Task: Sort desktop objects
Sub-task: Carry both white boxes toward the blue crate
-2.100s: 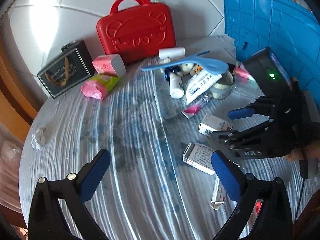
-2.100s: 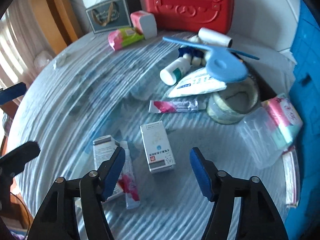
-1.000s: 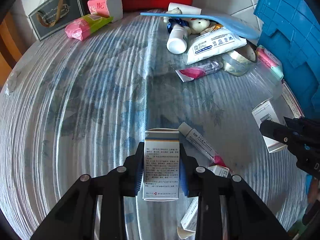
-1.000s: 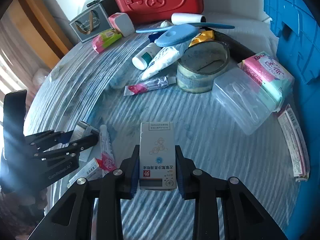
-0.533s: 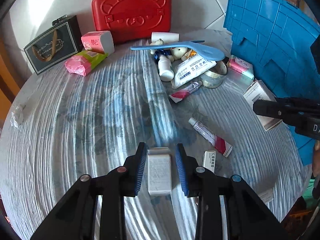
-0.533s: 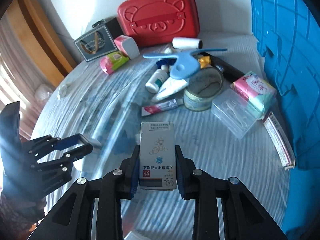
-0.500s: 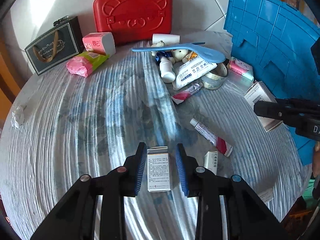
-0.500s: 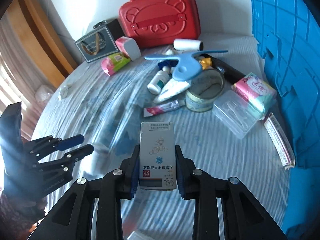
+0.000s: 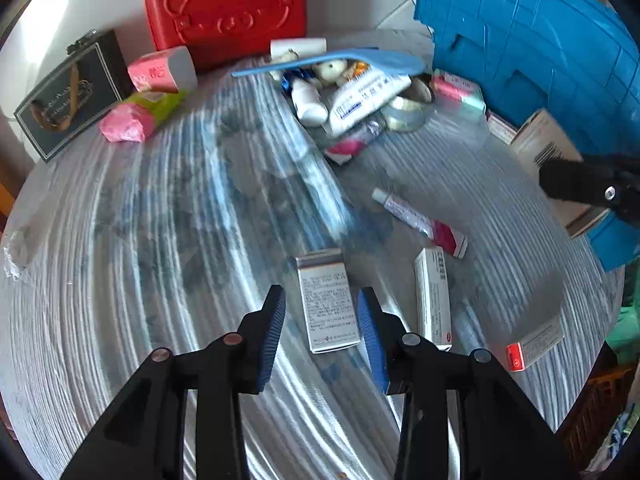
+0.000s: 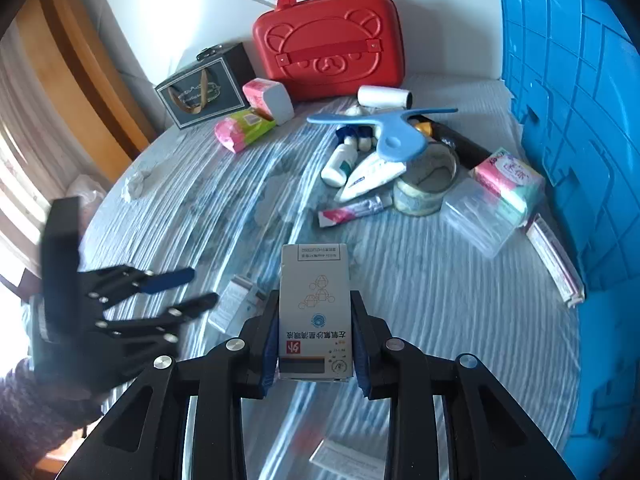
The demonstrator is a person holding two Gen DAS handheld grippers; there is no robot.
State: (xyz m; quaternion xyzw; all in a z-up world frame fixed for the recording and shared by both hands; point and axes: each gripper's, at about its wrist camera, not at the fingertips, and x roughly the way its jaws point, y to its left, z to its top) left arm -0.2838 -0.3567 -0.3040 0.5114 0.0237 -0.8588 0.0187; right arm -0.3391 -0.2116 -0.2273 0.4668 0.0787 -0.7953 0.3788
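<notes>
My left gripper (image 9: pixel 322 322) hangs over the striped tablecloth (image 9: pixel 180 240), its jaws opening. A white medicine box (image 9: pixel 327 300) lies flat on the cloth between the blue pads, with a gap on each side. A second white box (image 9: pixel 433 296) lies just right of it, and a pink-ended tube (image 9: pixel 420 222) beyond. My right gripper (image 10: pixel 316 320) is shut on another white medicine box (image 10: pixel 314 304), held upright above the table. The right wrist view shows the left gripper (image 10: pixel 204 286) low at the left, a sleeve behind it.
A blue crate (image 10: pixel 580 120) stands along the right edge. At the back are a red case (image 10: pixel 332 48), a black gift bag (image 10: pixel 204 92) and pink tissue packs (image 10: pixel 244 128). A pile with a bottle, tape roll (image 10: pixel 424 188), blue plastic tool and clear box (image 10: pixel 476 216) fills the right middle.
The left jaws have spread off the white box, which now lies on the cloth. The right gripper has risen with its box, and the table looks farther away.
</notes>
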